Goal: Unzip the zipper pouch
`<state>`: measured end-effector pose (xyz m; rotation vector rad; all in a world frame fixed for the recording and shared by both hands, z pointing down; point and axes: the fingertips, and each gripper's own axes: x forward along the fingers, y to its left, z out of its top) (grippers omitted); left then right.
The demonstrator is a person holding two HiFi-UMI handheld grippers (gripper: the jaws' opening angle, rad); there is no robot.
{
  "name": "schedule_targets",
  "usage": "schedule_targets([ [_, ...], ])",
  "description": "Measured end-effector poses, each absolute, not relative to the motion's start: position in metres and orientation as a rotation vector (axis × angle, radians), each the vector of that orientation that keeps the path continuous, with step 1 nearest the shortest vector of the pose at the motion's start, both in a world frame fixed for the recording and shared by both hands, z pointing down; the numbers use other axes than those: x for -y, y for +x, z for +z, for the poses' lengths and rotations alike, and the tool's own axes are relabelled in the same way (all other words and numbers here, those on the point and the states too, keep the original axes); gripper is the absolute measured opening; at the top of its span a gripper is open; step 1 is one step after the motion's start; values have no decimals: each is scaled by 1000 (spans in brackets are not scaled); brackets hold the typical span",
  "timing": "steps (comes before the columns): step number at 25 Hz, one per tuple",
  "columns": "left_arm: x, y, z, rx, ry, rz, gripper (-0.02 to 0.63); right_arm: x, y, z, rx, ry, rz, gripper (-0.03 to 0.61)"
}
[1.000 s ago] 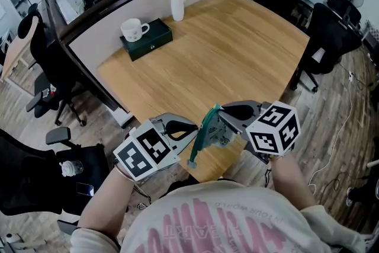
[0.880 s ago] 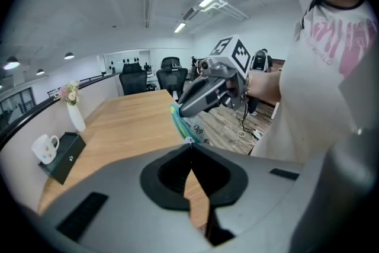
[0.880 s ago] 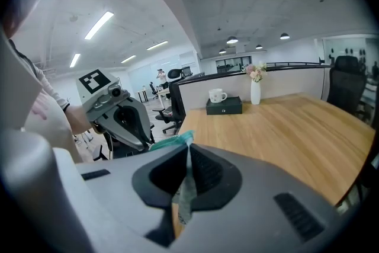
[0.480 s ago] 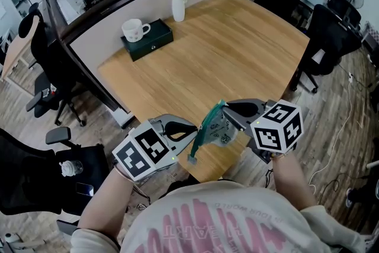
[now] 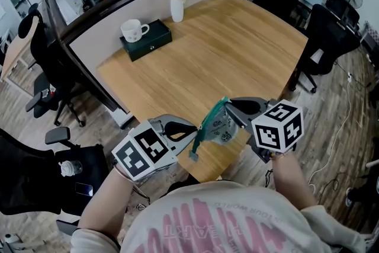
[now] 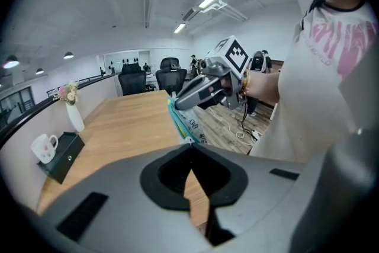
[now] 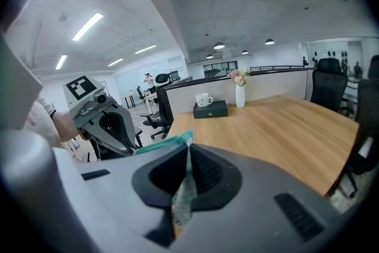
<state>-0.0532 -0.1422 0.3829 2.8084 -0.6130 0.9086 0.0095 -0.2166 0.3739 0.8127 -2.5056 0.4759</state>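
The left tool [image 5: 193,130] is pressed together, pinching the near, lower end of the teal zipper strip on a translucent printed plastic zipper pouch [image 5: 218,130]. The zipper pouch is held in the air over the near edge of the light wooden bench [image 5: 237,50], between both tools. The right tool [image 5: 228,110] is clamped on its far, upper corner.

The pouch [image 5: 214,127] hangs over the table's [image 5: 237,50] 6 o'clock edge, between the left claw [image 5: 194,131] at its 8 o'clock and the right claw [image 5: 228,109] at its 2 o'clock. At the table's 10 o'clock a mug [image 5: 133,29] sits on a box [image 5: 151,41]. A vase [image 5: 177,7] stands at 11 o'clock.
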Motion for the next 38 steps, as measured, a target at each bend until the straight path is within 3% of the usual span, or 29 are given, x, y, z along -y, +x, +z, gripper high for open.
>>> schedule_targets([
  [26, 144, -52, 385, 618, 2775, 871, 5, 246, 71, 354, 2504, 1120, 521, 5],
  [38, 180, -74, 401, 885, 2628, 564, 9, 245, 66, 346, 2535, 1215, 501, 5],
])
